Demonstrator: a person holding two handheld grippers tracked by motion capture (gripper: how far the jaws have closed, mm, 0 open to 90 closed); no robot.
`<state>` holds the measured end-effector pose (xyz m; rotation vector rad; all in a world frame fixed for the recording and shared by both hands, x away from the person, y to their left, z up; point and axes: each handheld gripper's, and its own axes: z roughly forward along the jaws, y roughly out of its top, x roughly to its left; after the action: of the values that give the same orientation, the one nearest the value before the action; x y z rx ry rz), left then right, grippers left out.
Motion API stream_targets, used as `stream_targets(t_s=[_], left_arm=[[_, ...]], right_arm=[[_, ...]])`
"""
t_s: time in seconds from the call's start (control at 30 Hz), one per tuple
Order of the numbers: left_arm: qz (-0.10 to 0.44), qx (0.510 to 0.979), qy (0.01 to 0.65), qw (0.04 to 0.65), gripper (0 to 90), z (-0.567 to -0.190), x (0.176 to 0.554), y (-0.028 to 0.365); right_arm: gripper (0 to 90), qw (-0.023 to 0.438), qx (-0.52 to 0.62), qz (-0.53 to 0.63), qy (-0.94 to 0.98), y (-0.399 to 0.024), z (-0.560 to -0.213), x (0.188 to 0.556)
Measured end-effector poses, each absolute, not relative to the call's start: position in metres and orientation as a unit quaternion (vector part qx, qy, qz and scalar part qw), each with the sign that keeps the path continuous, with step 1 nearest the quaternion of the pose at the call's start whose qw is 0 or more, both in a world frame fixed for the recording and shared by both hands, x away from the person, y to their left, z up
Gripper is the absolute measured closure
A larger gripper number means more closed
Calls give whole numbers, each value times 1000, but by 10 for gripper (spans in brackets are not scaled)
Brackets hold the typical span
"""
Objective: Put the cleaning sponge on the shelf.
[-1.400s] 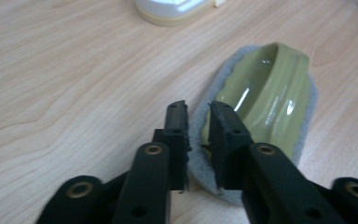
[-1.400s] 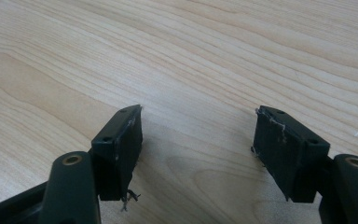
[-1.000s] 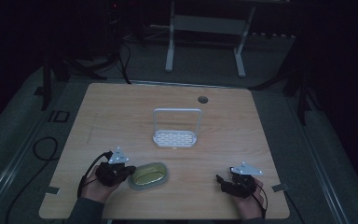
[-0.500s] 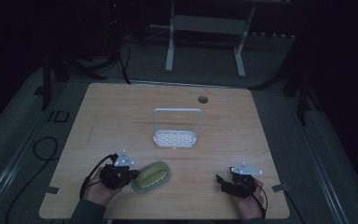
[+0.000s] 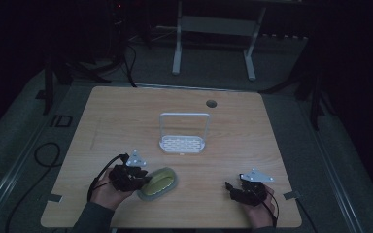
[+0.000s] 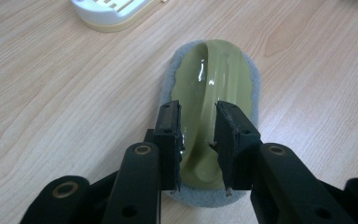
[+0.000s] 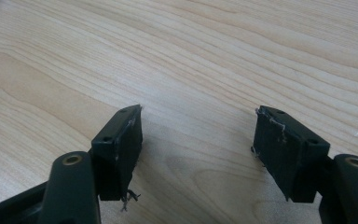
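Left gripper (image 6: 198, 140) clamped on the raised central ridge of an olive-green handled scrub pad (image 6: 214, 93), which lies flat on its grey sponge base. Grip looks made; lift not yet done. White rack (image 5: 183, 141) stands well beyond the jaws. Right gripper (image 7: 198, 149) wide apart, idle over bare wood table (image 5: 126, 116). Room dark, cables on floor.

No legible text or markings.

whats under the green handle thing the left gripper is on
A grey pad lies under the green handle; its edge shows all round the green part and it rests on the table. The left gripper straddles the handle's ridge. The pad's middle and underside are covered.
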<state>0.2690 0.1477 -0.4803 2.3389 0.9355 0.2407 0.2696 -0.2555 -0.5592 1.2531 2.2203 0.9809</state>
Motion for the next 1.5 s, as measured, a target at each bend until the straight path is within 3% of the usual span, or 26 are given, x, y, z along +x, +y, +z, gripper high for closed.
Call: stream_targets(t_s=[0.87,1.5], left_arm=[[52,903,348,246,605,-469,292,122],[28,920,334,202,594,-463,304,104]], right_arm=[[320,203,450,352,795,-255,-559,270],[320,203,449,352,796,-256,-559,270]])
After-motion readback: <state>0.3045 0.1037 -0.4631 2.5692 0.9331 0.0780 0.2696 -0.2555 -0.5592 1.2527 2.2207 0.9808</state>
